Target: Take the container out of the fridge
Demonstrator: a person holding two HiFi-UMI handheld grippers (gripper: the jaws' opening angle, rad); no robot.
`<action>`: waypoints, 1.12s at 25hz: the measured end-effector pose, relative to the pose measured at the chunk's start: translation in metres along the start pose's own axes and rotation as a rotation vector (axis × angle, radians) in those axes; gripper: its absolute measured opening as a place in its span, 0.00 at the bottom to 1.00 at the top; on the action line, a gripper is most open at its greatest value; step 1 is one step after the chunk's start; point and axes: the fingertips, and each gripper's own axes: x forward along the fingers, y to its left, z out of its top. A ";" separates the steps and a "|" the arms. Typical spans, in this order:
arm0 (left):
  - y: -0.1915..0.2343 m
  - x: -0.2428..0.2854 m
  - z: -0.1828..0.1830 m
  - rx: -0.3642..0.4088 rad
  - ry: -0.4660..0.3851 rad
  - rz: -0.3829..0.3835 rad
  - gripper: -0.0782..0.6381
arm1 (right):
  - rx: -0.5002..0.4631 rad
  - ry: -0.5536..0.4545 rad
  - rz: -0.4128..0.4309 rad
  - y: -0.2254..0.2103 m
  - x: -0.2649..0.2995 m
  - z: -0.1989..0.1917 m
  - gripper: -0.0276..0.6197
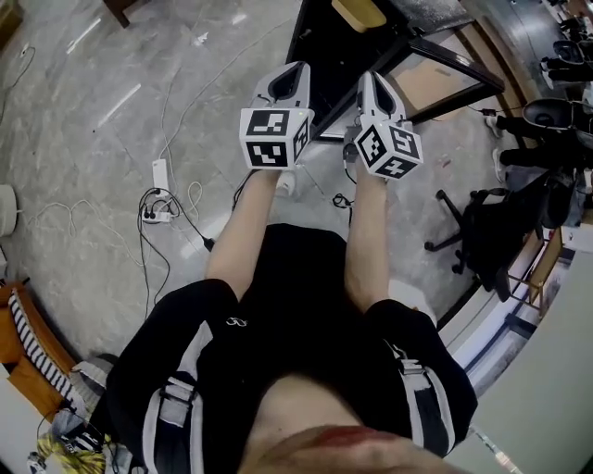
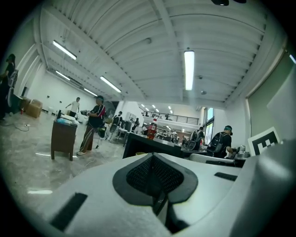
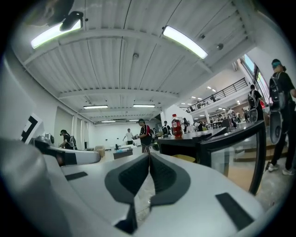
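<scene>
I hold both grippers side by side, pointing at a low black fridge-like cabinet [image 1: 324, 46] with a glass door [image 1: 445, 69] swung open at its right. A yellow object [image 1: 359, 11] lies inside near the view's top edge; the same yellow object [image 3: 185, 158] peeps over the right jaws. A red-capped bottle [image 2: 151, 129] stands on the cabinet's top. The left gripper [image 1: 295, 67] is shut with nothing in it, its tips [image 2: 152, 155] meeting. The right gripper [image 1: 369, 76] is shut and empty too, its pads [image 3: 159, 173] pressed together. Both are short of the cabinet.
A power strip [image 1: 159, 174] and loose cables lie on the marble floor at the left. A black office chair [image 1: 482, 231] stands to the right. A small brown table [image 2: 62, 136] and several people are further off in the hall.
</scene>
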 end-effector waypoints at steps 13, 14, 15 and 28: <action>0.029 0.130 0.014 0.067 0.050 -0.007 0.12 | -0.023 -0.018 0.002 -0.047 0.125 0.014 0.06; 0.029 0.136 0.014 0.069 0.051 -0.007 0.12 | -0.027 -0.016 0.001 -0.051 0.130 0.013 0.06; 0.029 0.142 0.013 0.069 0.055 -0.009 0.12 | -0.037 -0.010 0.000 -0.053 0.135 0.013 0.06; 0.038 0.185 -0.007 0.034 0.117 -0.025 0.12 | -0.144 0.091 0.016 -0.052 0.163 0.001 0.06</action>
